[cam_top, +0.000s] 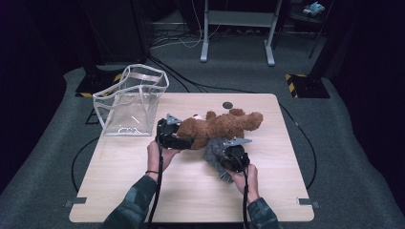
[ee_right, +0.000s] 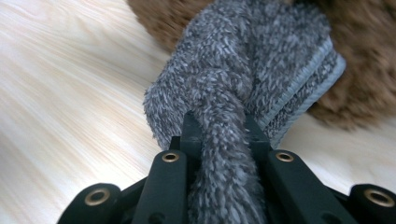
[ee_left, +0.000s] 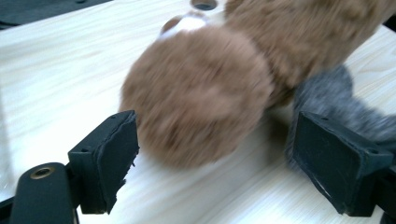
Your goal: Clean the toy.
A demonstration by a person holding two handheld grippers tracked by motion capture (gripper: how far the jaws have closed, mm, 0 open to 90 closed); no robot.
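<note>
Lying across the middle of the bench [cam_top: 143, 191], nearer its far edge than its near one, a brown teddy bear [cam_top: 219, 125] stretches from left to right with its round head toward the left gripper [cam_top: 184, 141]. That gripper, held in the person's left hand [cam_top: 157, 152], points along the bench top at the bear; in the left gripper view its jaws stand wide, one black pad on each side of the blurred head [ee_left: 198, 95], and neither pad presses on the fur. The pads sit low, close above the wood. The right gripper [cam_top: 228, 151], held in the person's right hand [cam_top: 246, 179], sits just in front of the bear on the side of the near edge. Its jaws are drawn narrow and clamp a fold of a grey fluffy cloth [ee_right: 243, 70]; in the right gripper view the cloth bunches up between the jaws and spreads out beyond them, showing a ribbed hem on its right side. In the high view the cloth [cam_top: 215, 151] lies against the bear's belly, touching it, and part of it hangs toward the near edge below the gripper. A clear plastic bag [cam_top: 131, 100] with white trim stands upright and open at the far left corner of the bench, apart from the bear. A small dark round hole [cam_top: 228, 105] shows in the wood near the far edge, just behind the bear.
</note>
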